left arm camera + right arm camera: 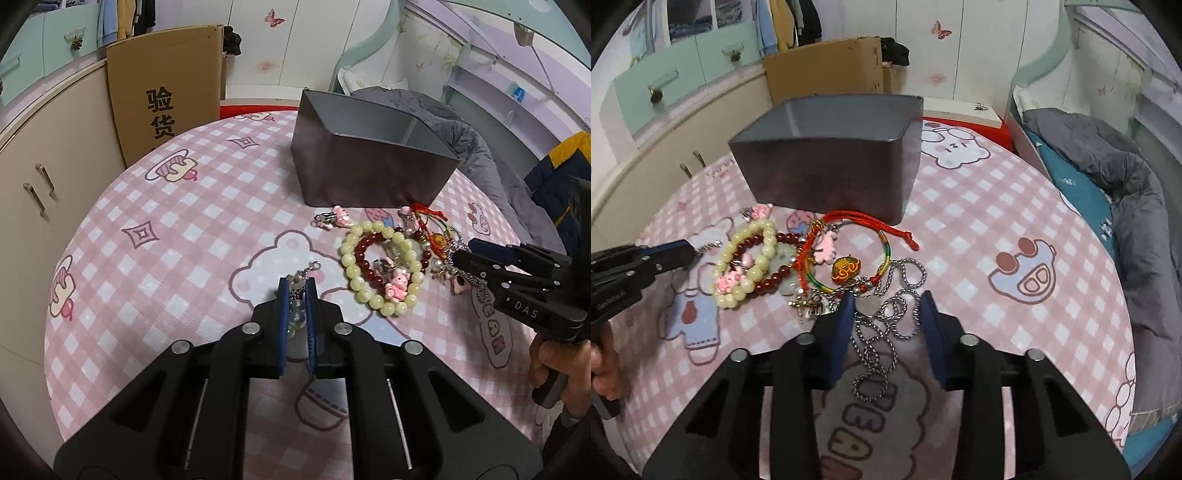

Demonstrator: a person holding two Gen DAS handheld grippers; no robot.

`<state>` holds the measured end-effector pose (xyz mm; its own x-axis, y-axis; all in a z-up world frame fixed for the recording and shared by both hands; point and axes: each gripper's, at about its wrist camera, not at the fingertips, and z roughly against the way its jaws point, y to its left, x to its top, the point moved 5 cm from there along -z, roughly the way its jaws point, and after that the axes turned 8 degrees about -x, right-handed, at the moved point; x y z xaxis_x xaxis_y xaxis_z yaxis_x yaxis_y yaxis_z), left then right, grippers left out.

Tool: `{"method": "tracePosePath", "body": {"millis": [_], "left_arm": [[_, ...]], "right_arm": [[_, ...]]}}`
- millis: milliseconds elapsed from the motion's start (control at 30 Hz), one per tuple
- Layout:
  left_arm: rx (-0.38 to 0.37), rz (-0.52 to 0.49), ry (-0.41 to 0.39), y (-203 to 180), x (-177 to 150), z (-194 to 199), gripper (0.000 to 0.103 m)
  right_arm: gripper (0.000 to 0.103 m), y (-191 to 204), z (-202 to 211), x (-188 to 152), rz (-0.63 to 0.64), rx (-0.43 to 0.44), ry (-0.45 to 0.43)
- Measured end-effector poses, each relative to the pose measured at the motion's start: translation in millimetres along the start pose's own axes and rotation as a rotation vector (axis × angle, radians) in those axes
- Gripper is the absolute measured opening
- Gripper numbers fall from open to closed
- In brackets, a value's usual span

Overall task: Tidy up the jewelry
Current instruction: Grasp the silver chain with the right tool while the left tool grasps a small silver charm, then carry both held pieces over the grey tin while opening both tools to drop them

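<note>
A pile of jewelry lies on the pink checked cloth in front of a grey open box [365, 162] [831, 155]. It holds a pale-green bead bracelet [380, 269] [746, 266], a dark-red bead bracelet [364, 254] [775, 280], a red cord bracelet [864, 225] and a silver chain necklace [886, 325]. My left gripper [297, 284] is shut on a silver charm chain [304, 275], left of the pile. My right gripper [886, 299] is open, its fingers either side of the silver chain necklace; it also shows in the left wrist view [461, 254].
A cardboard box [166, 92] stands behind the table at the left, next to beige cabinets [48, 177]. A bed with grey bedding [1126, 192] lies to the right. A pink charm [340, 216] lies near the grey box's front.
</note>
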<state>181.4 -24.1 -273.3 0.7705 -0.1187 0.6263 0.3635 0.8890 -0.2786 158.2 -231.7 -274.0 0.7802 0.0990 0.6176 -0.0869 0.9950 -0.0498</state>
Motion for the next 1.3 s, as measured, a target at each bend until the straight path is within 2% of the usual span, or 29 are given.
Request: {"method": "tracePosePath", "body": {"millis": [33, 100, 200, 267, 300, 333, 367, 433, 467, 500, 567, 600, 667, 900, 1100, 1300], "left_arm": [[-0.004, 0.001, -0.002, -1, 1, 2, 0.008], [-0.012, 0.002, -0.009, -3, 4, 7, 0.007], [-0.021, -0.007, -0.017, -8, 8, 12, 0.007], [-0.022, -0.016, -0.015, -11, 10, 12, 0.007], [-0.022, -0.017, -0.014, -11, 9, 11, 0.007], [-0.023, -0.015, -0.013, -12, 9, 11, 0.007], [-0.024, -0.014, -0.011, -12, 9, 11, 0.007], [-0.025, -0.011, -0.009, -11, 8, 11, 0.007], [-0.027, -0.009, -0.008, -10, 8, 12, 0.007], [-0.028, -0.008, -0.006, -10, 7, 11, 0.007], [-0.032, -0.007, -0.004, -11, 7, 12, 0.007], [-0.033, -0.010, -0.005, -11, 7, 13, 0.007], [-0.035, -0.013, -0.007, -12, 7, 16, 0.007], [-0.058, -0.020, -0.050, -16, 25, 41, 0.007], [-0.099, -0.051, -0.132, -31, 56, 76, 0.007], [-0.115, -0.096, -0.211, -46, 97, 104, 0.007]], "right_arm": [[0.000, -4, 8, 1, -0.031, 0.035, -0.013], [0.000, -9, 15, 3, -0.043, 0.038, -0.016], [0.000, -11, 14, 2, -0.022, 0.042, 0.024], [0.005, -11, 13, 2, -0.019, 0.038, 0.027], [0.020, -9, 11, 1, -0.015, 0.038, 0.036], [0.041, -7, 11, 1, -0.011, 0.037, 0.030], [0.049, -4, 11, 1, -0.002, 0.032, 0.020], [0.053, 2, 8, 1, 0.034, 0.013, 0.009], [0.052, 4, 1, 0, 0.046, 0.005, 0.023], [0.038, 4, -5, -1, 0.051, 0.000, 0.034], [0.027, 3, -9, 1, 0.046, 0.004, 0.009], [0.015, 2, -9, 1, 0.042, 0.009, 0.012], [0.013, -1, -4, 2, 0.027, 0.026, 0.016], [0.013, -17, 45, 19, -0.046, 0.101, -0.063], [0.013, -21, 108, 62, -0.062, 0.186, -0.198], [0.013, -14, 164, 113, -0.018, 0.239, -0.341]]}}
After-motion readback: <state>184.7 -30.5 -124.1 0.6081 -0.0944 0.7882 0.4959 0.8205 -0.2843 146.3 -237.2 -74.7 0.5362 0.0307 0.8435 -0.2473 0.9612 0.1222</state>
